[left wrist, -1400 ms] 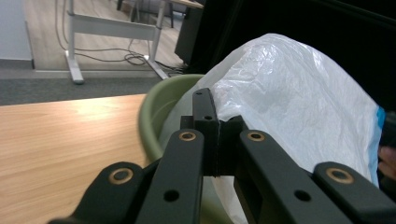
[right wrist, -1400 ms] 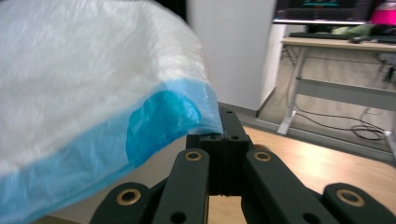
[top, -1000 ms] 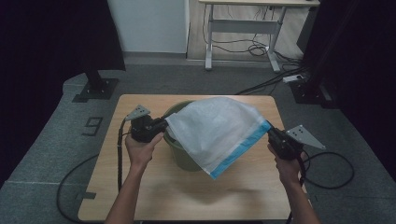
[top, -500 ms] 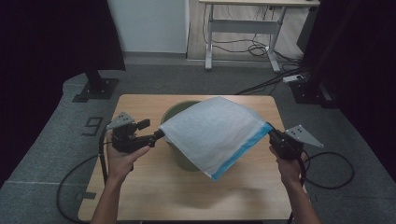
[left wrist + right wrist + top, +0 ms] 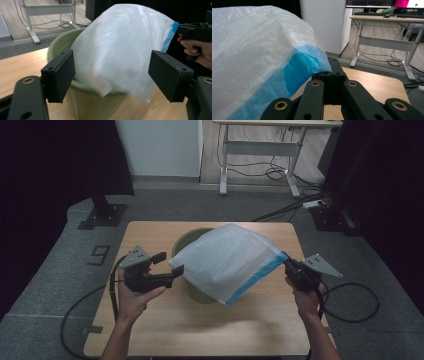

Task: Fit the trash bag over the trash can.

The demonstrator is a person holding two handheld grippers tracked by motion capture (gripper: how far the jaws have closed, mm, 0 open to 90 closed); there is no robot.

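Pinching the bag's [image 5: 227,262] blue-edged corner, the right claw [image 5: 288,264] stays clamped; the left claw [image 5: 172,270] has just been opening (nothing between its pads). Bag lies draped over the bin [image 5: 192,287] on the surface [image 5: 150,232], not yet lining it.

White bag over the green bucket

The white plastic bag [image 5: 227,260] has a blue band along its edge and lies spread and puffed over the top of the green bucket [image 5: 192,287], tilted and covering most of the rim. One blue corner reaches out past the bucket's side, pinched tight in my right gripper [image 5: 291,268]; the opposite corner hangs loose just off the bucket's rim, free of my left gripper [image 5: 170,268].
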